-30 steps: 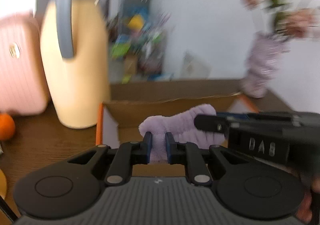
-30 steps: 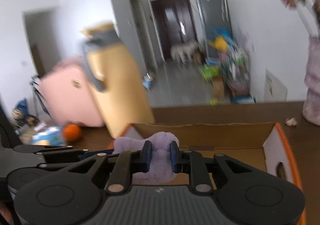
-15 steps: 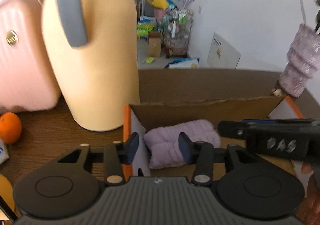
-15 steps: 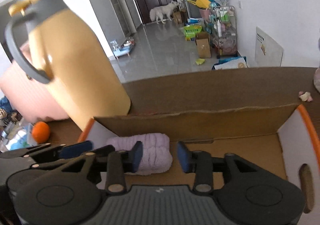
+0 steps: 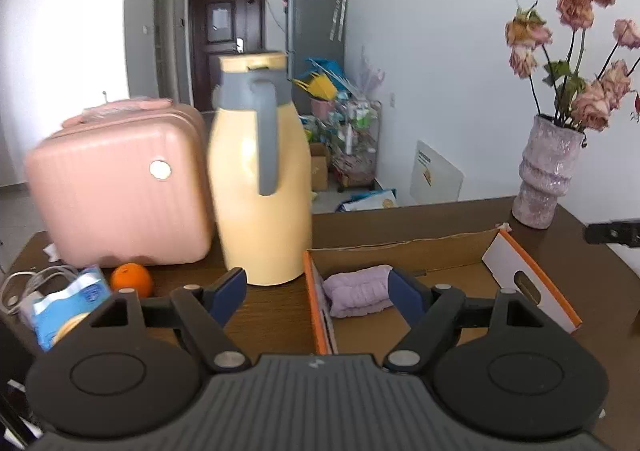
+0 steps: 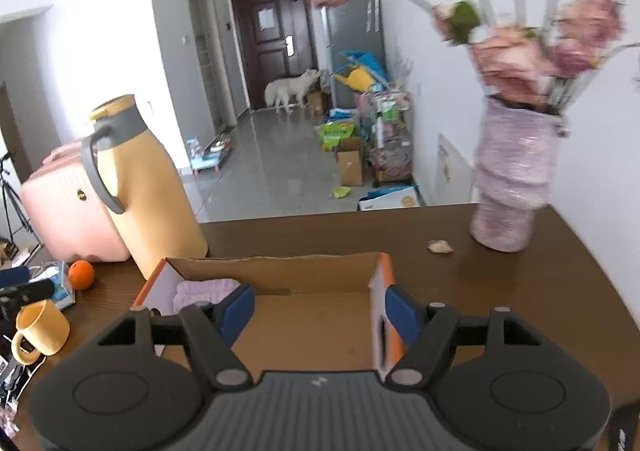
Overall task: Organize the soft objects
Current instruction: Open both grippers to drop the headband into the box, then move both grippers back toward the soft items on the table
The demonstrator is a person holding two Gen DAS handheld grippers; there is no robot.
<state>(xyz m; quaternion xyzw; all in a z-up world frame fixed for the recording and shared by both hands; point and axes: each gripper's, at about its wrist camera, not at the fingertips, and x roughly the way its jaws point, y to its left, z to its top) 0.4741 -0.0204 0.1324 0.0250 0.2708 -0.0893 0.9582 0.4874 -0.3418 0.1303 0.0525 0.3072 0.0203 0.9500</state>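
Note:
A folded lavender towel (image 5: 356,291) lies loose at the left end of an open cardboard box (image 5: 400,251) with orange rims. My left gripper (image 5: 316,293) hangs above and short of the box. Its jaws are opening wide and nothing is pressed between them. In the right wrist view the towel (image 6: 204,289) sits in the box's (image 6: 280,271) far left corner. My right gripper (image 6: 319,310) hovers over the box's near side, its jaws opening and holding nothing. A dark tip of the right gripper (image 5: 612,233) shows at the left wrist view's right edge.
A tall yellow jug (image 5: 260,187) stands just left of the box, with a pink case (image 5: 116,191), an orange (image 5: 132,279) and a blue pack (image 5: 68,303) further left. A vase of dried flowers (image 6: 508,187) is at the far right. A yellow mug (image 6: 40,327) sits near left.
Both grippers were shut on the lavender towel over the box. They opened, let it go, and drew up and back. The towel now rests in the box.

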